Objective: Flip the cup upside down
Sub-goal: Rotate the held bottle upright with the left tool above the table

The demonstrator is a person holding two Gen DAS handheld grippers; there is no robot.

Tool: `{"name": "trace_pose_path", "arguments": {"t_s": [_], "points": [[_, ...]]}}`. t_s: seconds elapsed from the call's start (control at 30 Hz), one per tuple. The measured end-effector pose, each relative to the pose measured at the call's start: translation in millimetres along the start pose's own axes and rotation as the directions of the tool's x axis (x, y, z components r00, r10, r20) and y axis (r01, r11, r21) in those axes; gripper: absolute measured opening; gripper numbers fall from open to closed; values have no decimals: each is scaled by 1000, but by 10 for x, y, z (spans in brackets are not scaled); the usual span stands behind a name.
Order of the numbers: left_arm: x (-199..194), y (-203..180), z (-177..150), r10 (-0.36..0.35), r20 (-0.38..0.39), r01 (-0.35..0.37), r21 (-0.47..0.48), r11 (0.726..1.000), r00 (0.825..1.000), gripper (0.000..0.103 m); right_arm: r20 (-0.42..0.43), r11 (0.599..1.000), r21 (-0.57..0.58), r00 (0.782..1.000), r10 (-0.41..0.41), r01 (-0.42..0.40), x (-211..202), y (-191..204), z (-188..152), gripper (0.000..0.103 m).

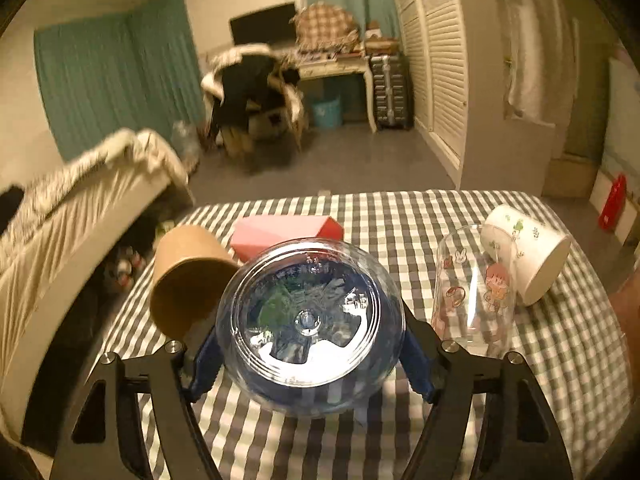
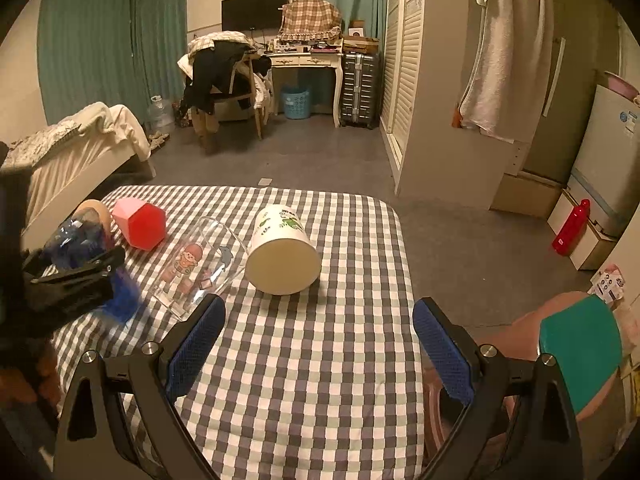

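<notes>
My left gripper (image 1: 310,356) is shut on a clear blue plastic cup (image 1: 308,320), held above the checked table with its base toward the camera. In the right wrist view the same cup (image 2: 76,240) and left gripper (image 2: 76,276) sit at the table's left edge. My right gripper (image 2: 318,344) is open and empty over the table's near right part. A clear glass with cartoon prints (image 1: 476,292) (image 2: 200,264) lies on its side. A white printed cup (image 1: 528,252) (image 2: 282,250) lies on its side beside it.
A brown paper cup (image 1: 188,276) (image 2: 94,212) and a pink-red hexagonal box (image 1: 280,232) (image 2: 140,222) lie at the table's far left. The checked tablecloth (image 2: 320,360) covers the table. A bed is to the left, a red bottle (image 2: 570,226) on the floor to the right.
</notes>
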State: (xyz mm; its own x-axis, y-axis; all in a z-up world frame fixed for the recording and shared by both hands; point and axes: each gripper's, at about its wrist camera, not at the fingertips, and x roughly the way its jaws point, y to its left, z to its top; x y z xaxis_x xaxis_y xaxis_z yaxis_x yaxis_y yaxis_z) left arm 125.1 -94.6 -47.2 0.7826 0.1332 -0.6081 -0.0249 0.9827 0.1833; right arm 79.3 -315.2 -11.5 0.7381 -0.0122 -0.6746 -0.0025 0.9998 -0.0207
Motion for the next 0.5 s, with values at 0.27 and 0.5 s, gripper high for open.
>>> {"name": "trace_pose_path", "arguments": {"t_s": [0.27, 0.5], "points": [[-21, -43, -54, -43, 22, 43, 3, 999, 999, 73, -15, 1000, 16, 1000, -12, 12, 77, -2, 17, 95], [-392, 143, -124, -152, 18, 153, -61, 986, 988, 73, -6, 1000, -9, 1000, 1, -1, 87, 115, 36, 95]]}}
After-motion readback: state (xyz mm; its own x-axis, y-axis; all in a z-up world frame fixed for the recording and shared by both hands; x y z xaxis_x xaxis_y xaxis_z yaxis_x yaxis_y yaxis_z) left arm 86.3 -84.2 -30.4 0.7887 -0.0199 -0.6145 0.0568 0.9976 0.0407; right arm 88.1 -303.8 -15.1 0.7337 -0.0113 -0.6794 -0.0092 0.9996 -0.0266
